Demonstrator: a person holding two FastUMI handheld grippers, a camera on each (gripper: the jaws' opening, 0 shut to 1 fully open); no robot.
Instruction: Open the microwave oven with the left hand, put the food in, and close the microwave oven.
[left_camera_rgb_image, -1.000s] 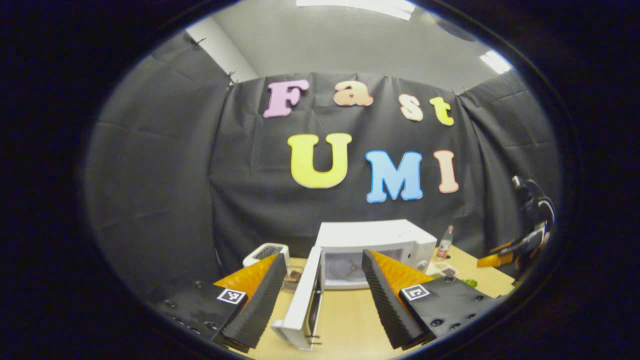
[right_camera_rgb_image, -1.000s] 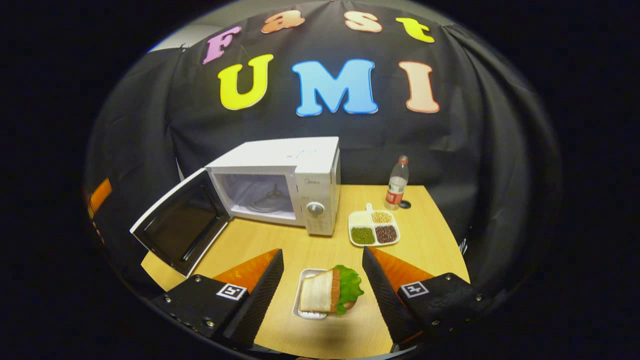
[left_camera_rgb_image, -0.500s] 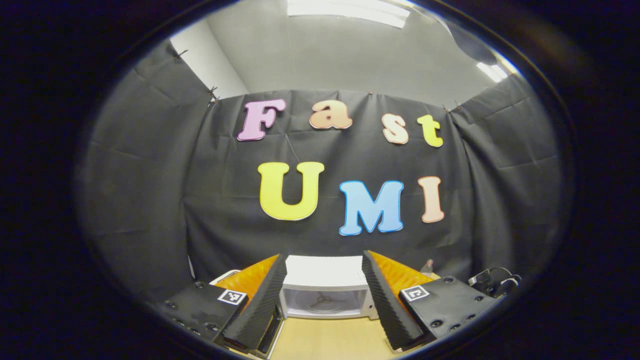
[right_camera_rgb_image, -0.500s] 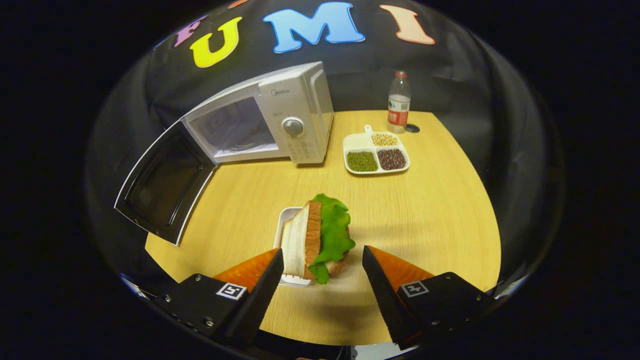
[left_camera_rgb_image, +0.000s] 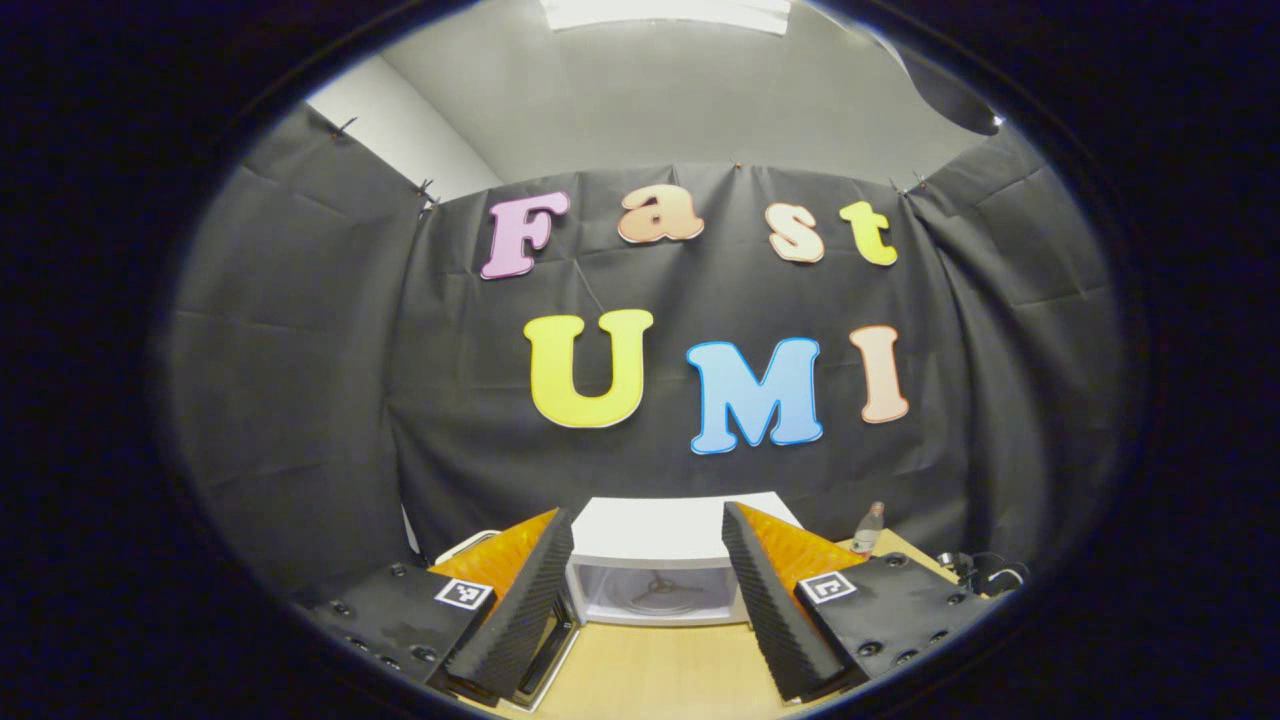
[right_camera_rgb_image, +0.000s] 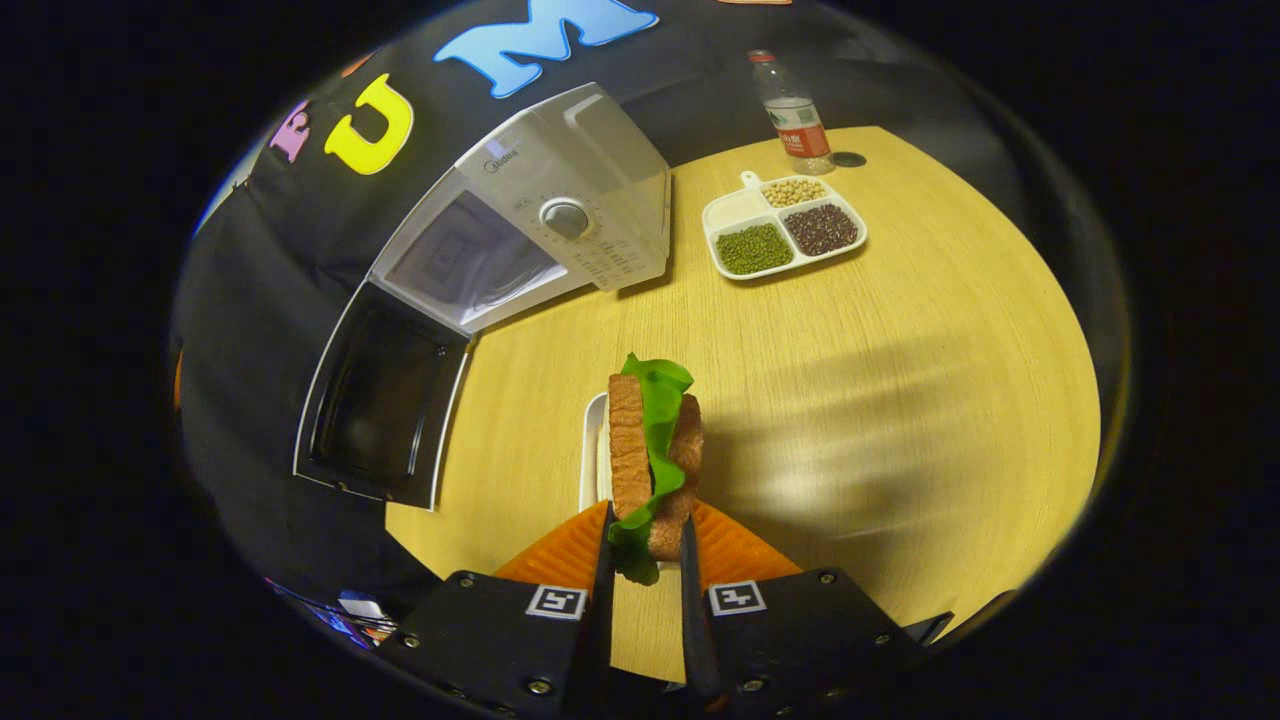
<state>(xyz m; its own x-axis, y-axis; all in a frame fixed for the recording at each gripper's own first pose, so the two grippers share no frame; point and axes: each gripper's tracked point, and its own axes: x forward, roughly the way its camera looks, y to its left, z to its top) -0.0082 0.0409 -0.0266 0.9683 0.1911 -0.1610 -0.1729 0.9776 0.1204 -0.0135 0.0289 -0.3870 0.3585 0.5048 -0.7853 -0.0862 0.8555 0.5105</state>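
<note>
— How does the sandwich (right_camera_rgb_image: 652, 455) look?

— Two brown slices of bread standing on edge with a green lettuce leaf between them, the leaf poking out at the top and hanging down at the bottom. It sits over a small white dish (right_camera_rgb_image: 594, 460) on the table (right_camera_rgb_image: 900, 380), at the near edge. I cannot tell whether it has left the dish.

— And your right claw (right_camera_rgb_image: 645, 560)?

— Pressed in on the sandwich from both sides, one finger against each slice, so I am pinching it.

— Where is the microwave (right_camera_rgb_image: 540, 215)?

— Beyond the sandwich, to the left at the back of the table. Its door (right_camera_rgb_image: 380, 400) hangs wide open toward me, dark glass facing up, and the cavity is pale inside. The dial sits on the panel to the right of the opening.

— Anything beside it?

— A white divided tray (right_camera_rgb_image: 783, 220) with green, dark and tan beans, right of the microwave, and a bottle (right_camera_rgb_image: 793, 115) just behind that.

— Your left claw (left_camera_rgb_image: 648, 580)?

— Spread wide, holding nothing, up off the table and facing the microwave (left_camera_rgb_image: 660, 570) front, with the turntable hub visible between my fingers.
</note>
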